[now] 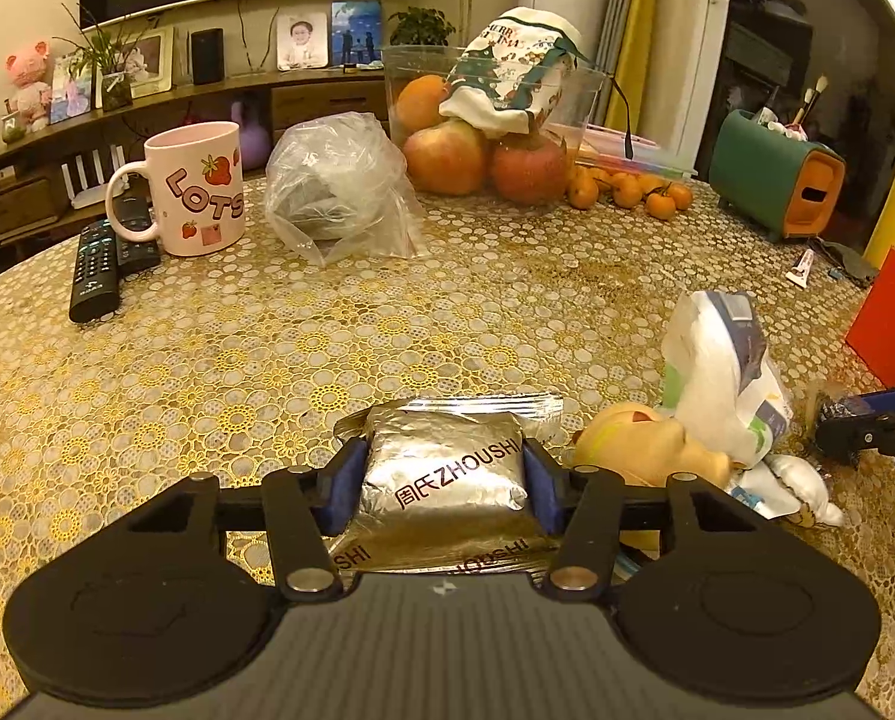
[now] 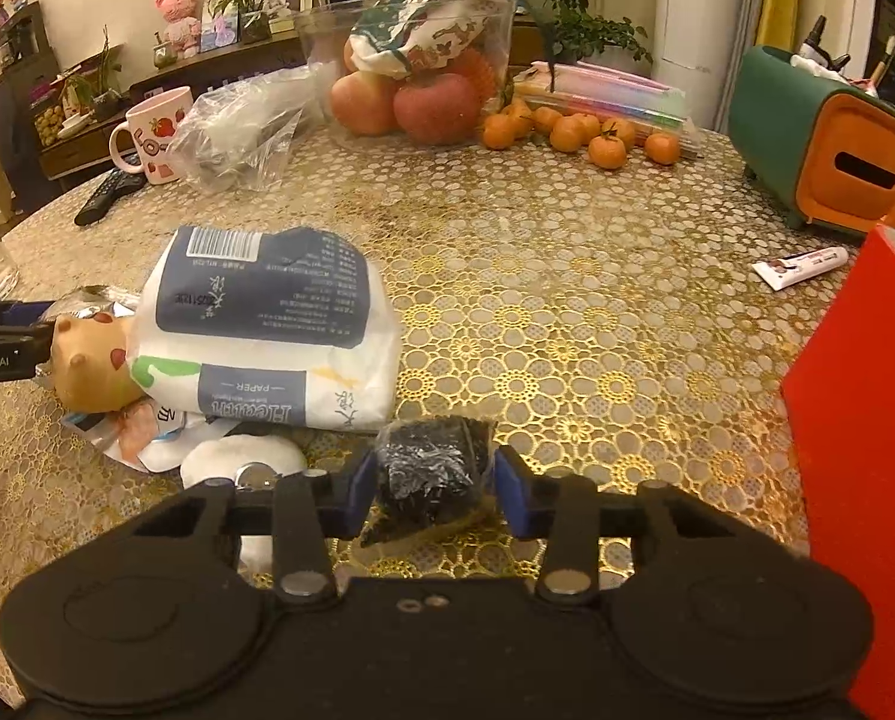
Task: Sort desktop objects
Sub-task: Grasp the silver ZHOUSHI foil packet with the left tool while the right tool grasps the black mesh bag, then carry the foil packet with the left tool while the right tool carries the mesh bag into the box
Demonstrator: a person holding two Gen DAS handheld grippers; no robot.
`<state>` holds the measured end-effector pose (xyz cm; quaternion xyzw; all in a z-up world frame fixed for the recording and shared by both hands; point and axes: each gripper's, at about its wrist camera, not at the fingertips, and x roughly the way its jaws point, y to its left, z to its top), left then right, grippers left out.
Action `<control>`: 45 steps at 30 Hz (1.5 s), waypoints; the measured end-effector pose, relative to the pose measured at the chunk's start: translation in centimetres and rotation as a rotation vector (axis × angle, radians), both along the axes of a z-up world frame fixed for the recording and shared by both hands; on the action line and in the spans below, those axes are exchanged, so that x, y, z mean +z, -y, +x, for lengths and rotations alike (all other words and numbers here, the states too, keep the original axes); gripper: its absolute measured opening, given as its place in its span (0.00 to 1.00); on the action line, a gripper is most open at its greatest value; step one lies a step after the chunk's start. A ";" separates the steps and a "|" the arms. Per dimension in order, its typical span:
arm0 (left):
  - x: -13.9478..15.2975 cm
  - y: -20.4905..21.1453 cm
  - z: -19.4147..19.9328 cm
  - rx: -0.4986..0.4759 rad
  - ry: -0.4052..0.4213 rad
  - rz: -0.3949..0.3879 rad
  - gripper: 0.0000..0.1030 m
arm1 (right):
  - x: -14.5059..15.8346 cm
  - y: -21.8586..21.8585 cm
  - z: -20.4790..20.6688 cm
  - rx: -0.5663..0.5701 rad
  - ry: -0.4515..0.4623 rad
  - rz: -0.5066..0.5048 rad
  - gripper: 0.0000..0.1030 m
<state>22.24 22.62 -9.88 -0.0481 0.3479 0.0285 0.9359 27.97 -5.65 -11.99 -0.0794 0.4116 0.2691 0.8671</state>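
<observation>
Grippers at work on a patterned table. Left gripper is closed on a silver foil packet, both blue pads pressing its sides; the packet seems to rest on or just above the cloth. Right gripper brackets a small black wrapped packet; its left pad touches, but the right pad appears slightly apart, so the hold looks incomplete. Risks: the smooth, puffed foil may slide out between the pads; the black packet could drop if lifted before both pads bear on it. Immediately right of the left gripper lie a toy figure and a tissue pack, crowding sideways motion. A red box stands close on the right gripper's right. Well ahead: mug, remote, plastic bag, fruit container.
</observation>
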 end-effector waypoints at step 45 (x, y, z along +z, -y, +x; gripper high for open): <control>11.8 21.5 -8.0 -0.280 0.085 -0.012 0.52 | 11.6 16.5 -10.6 -0.114 0.102 0.159 0.38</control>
